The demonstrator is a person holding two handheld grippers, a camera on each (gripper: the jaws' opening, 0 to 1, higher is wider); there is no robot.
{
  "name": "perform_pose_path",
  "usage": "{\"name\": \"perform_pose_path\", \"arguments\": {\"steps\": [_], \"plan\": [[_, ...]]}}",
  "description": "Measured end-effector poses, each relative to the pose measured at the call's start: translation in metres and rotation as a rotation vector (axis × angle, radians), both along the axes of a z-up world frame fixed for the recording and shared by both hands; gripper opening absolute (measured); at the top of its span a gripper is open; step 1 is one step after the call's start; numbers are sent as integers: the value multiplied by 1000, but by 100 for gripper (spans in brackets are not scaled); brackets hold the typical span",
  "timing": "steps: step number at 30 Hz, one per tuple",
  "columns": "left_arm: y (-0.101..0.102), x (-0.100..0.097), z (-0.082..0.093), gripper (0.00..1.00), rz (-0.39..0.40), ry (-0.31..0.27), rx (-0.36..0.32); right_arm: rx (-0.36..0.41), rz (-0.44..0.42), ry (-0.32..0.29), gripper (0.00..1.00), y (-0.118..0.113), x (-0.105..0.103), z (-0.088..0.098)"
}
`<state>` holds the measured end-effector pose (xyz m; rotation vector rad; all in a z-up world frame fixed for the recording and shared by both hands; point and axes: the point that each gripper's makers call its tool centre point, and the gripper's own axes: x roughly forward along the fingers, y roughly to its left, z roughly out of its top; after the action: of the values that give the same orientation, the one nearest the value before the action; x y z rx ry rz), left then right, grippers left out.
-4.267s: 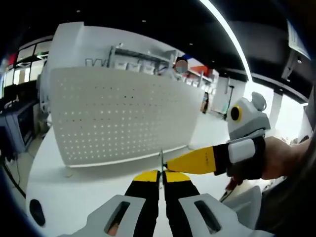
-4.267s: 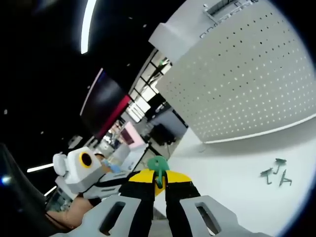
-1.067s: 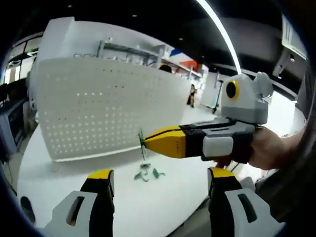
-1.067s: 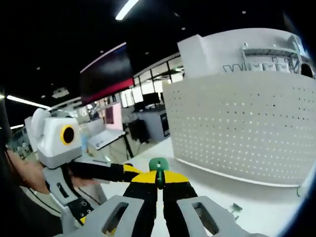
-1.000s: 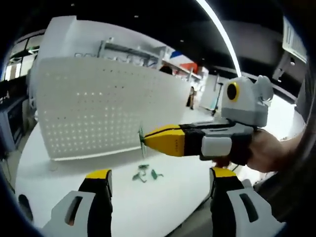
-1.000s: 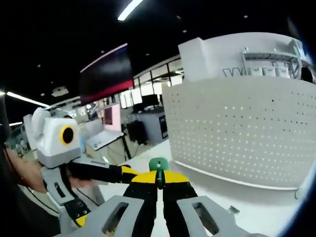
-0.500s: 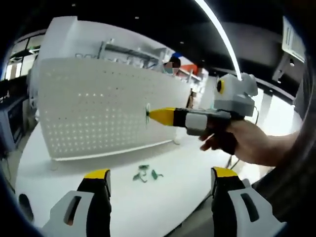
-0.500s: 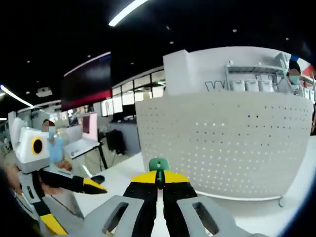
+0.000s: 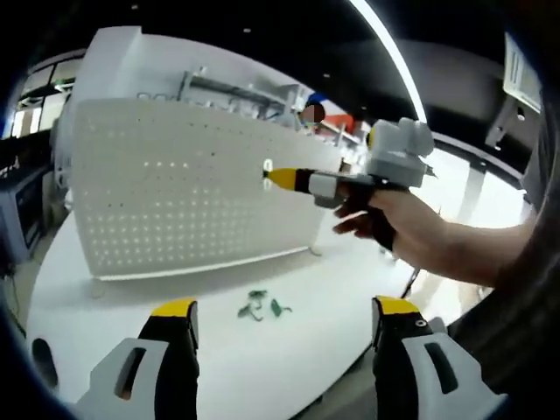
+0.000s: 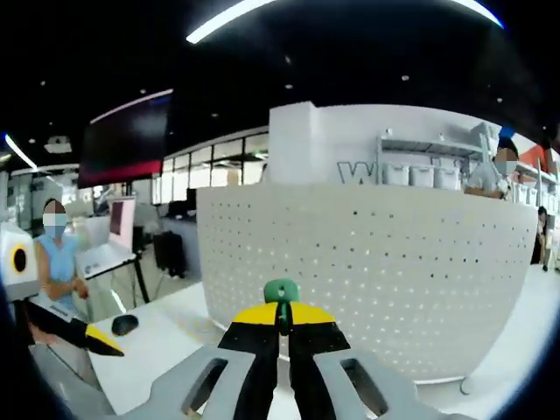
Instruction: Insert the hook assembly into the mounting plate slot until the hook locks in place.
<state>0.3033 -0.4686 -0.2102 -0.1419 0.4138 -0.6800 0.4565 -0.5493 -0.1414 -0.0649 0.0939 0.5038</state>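
Note:
The white perforated mounting plate (image 9: 175, 206) stands upright on the white table (image 9: 332, 289). My right gripper (image 10: 281, 318) is shut on a green hook (image 10: 282, 291) that sticks up between its yellow tips and faces the plate (image 10: 376, 262) head on. Seen from the left gripper view, the right gripper (image 9: 280, 178), held by a hand (image 9: 402, 227), has its tip close to the plate's upper right part. Whether the hook touches the plate I cannot tell. My left gripper (image 9: 287, 308) is open, its jaws wide apart and holding nothing, low over the table.
A few loose green hooks (image 9: 261, 306) lie on the table in front of the plate. A person in blue (image 10: 59, 262) sits at the far left. Shelving (image 10: 429, 166) and other desks stand behind the plate.
The right gripper has carried the green hook up and away from the left gripper, toward the plate's upper holes. The left gripper stays open and nearly still.

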Motion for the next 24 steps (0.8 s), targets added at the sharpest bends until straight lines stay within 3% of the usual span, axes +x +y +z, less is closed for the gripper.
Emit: {"name": "perform_pose_path", "arguments": {"steps": [11,13,16,20,24], "plan": [[6,1,-2,82,19,10,9,12,-121,-36,0,-34,33,13],[8,1,-4,82,19,5,39,7,-133,-43,0,-38,39,15],[9,2,-5,82,16,-1,67,3,-157,-56,0,-45,48,19],[10,2,-5,81,25,6,59,-30,-187,-86,0,-49,60,23],[10,2,-7,81,27,9,61,-16,-211,-90,0,-52,69,26]]}}
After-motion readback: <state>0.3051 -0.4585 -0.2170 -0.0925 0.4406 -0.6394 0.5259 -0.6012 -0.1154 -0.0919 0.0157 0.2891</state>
